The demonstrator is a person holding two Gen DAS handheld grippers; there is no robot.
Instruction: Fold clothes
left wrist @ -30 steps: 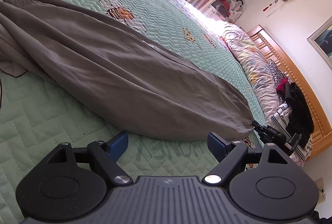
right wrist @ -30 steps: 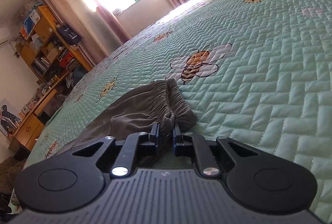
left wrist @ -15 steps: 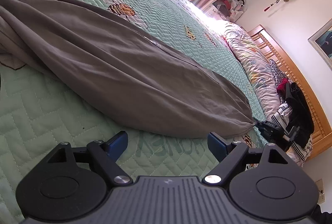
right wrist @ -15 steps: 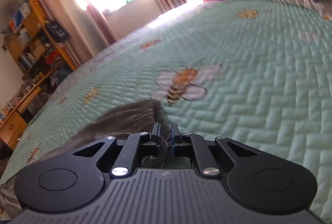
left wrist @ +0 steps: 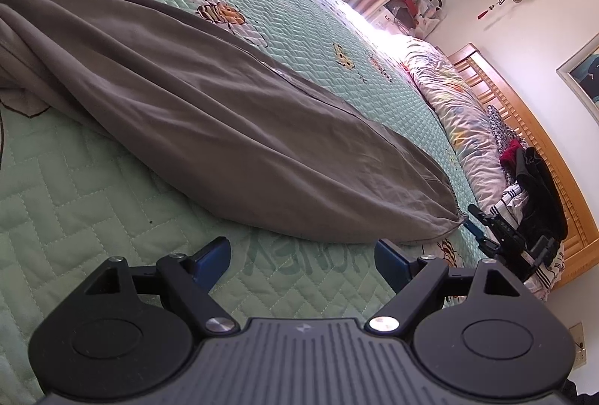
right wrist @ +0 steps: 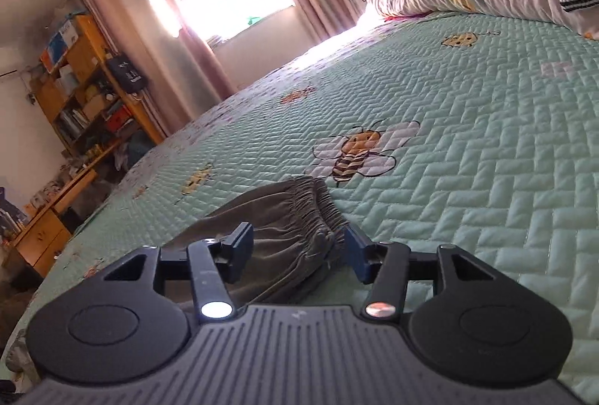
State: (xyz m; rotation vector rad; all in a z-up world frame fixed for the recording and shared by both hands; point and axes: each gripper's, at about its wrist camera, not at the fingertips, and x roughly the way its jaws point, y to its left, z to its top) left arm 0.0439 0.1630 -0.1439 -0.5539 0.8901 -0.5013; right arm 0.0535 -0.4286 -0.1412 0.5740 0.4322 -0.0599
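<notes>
We've got the long grey cotton trousers [left wrist: 209,127] laid across the mint quilted bee-print bedspread [left wrist: 93,229], waistband far right. R gripper [right wrist: 297,247] opening, letting go of it; L gripper [left wrist: 301,257] wide, empty, near edge. Next: re-grip w/ both, fold over.

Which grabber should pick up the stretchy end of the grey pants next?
Probably the right gripper. Its opening jaws already sit on either side of the grey pants' stretchy waistband. The left gripper hangs open over bare quilt, short of the cloth.
</notes>
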